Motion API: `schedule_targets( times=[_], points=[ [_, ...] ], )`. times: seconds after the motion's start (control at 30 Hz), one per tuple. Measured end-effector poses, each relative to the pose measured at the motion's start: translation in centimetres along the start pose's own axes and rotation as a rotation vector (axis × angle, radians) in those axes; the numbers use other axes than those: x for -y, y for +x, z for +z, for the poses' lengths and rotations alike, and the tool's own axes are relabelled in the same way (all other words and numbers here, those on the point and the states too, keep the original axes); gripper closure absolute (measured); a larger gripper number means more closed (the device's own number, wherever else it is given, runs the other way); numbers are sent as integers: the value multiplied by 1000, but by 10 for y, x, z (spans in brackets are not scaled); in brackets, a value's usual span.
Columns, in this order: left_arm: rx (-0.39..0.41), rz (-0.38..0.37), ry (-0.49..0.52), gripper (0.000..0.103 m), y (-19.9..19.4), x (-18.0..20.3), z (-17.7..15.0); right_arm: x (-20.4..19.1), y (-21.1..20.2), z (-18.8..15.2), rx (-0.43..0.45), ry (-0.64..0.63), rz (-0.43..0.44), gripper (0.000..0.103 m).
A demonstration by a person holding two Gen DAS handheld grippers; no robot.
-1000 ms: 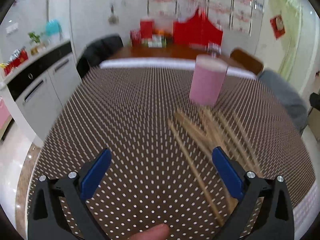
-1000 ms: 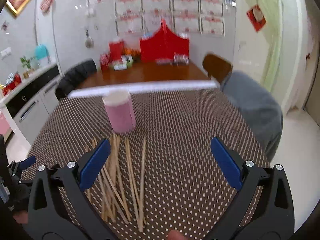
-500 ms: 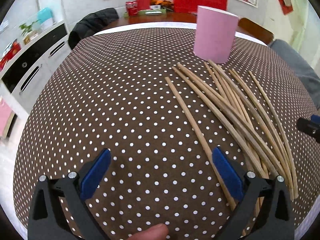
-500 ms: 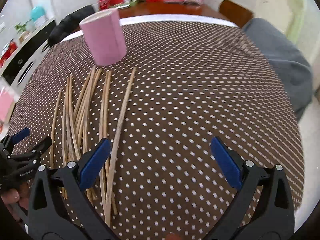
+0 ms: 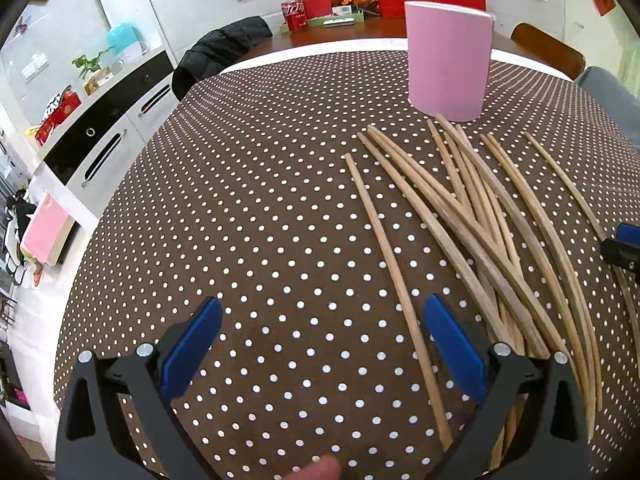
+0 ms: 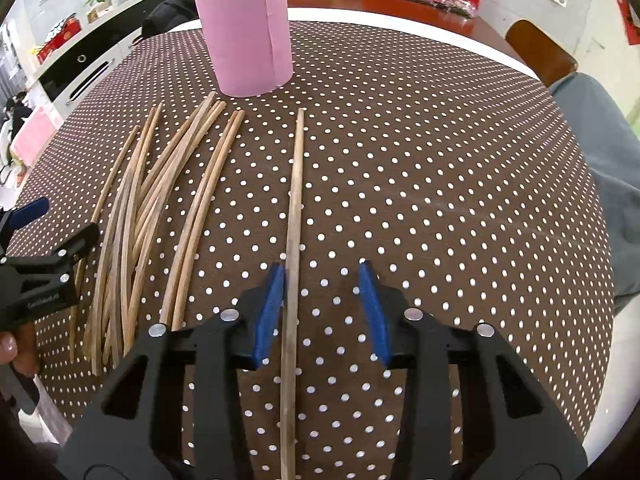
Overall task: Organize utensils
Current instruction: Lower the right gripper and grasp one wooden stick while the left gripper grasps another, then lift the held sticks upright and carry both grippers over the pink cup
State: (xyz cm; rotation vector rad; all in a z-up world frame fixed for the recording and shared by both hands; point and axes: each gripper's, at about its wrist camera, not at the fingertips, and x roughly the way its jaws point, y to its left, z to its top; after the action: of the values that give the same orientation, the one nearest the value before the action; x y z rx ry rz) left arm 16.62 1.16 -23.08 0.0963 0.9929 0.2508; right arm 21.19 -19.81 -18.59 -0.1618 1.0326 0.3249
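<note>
Chopsticks (image 6: pixel 188 184): twelve; pink holder (image 6: pixel 248 36): one

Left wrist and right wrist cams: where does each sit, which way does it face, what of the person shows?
Left wrist: on the left gripper, angled down over the dotted tablecloth, chopsticks to its right; a fingertip at the bottom edge.
Right wrist: on the right gripper, angled down, jaws closing around a single chopstick but not yet pinching it; the other hand at the left edge.
Shared: the pink cup and the chopstick pile; each shows part of the other gripper.
</note>
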Motion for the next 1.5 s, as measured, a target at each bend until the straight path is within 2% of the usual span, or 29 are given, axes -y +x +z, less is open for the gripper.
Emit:
schedule_targets(
  times=[0.13, 0.2, 0.23, 0.27, 0.3, 0.33, 0.4, 0.43, 0.47, 0.6, 0.83, 0.93, 1.13, 1.3, 1.5],
  points=[
    [10, 14, 50, 4, 3, 6, 10, -1, 11, 16, -7, -9, -10, 64],
    [3, -11, 58, 9, 6, 6, 17, -1, 16, 20, -5, 1, -18, 64],
    [-3, -54, 58, 12, 6, 4, 19, 0, 19, 22, -5, 5, -24, 64],
    [-8, -83, 59, 20, 10, 3, 22, 0, 19, 24, -4, 4, -29, 65],
    [-11, -121, 67, 33, 11, 1, 25, -1, 20, 25, -2, -1, -31, 71],
    [-14, -182, 81, 41, 10, 1, 28, -3, 21, 25, -2, 1, -26, 75],
    [-24, -261, 105, 77, 10, 2, 32, -6, 21, 27, -3, 9, -29, 91],
    [-19, -271, 128, 89, 9, 5, 33, -7, 21, 27, -7, 20, -23, 96],
    [-17, -277, 136, 95, 7, 7, 32, -7, 19, 24, -6, 32, -15, 97],
    [-21, -352, 78, 98, 7, -3, 29, 6, 13, 13, 9, 104, 49, 97],
    [35, -368, -15, 98, -6, -50, 21, 22, -13, -1, 121, 219, 174, 97],
    [75, -384, -53, 98, -9, -63, 23, 24, -30, 0, 198, 247, 224, 97],
    [242, -442, -98, 98, -46, -80, 35, 29, -64, 9, 332, 264, 285, 97],
    [405, -489, -97, 98, -74, -74, 73, 31, -91, 30, 436, 267, 319, 97],
    [582, -531, -102, 98, -109, -66, 118, 32, -116, 75, 561, 242, 336, 97]
  ],
)
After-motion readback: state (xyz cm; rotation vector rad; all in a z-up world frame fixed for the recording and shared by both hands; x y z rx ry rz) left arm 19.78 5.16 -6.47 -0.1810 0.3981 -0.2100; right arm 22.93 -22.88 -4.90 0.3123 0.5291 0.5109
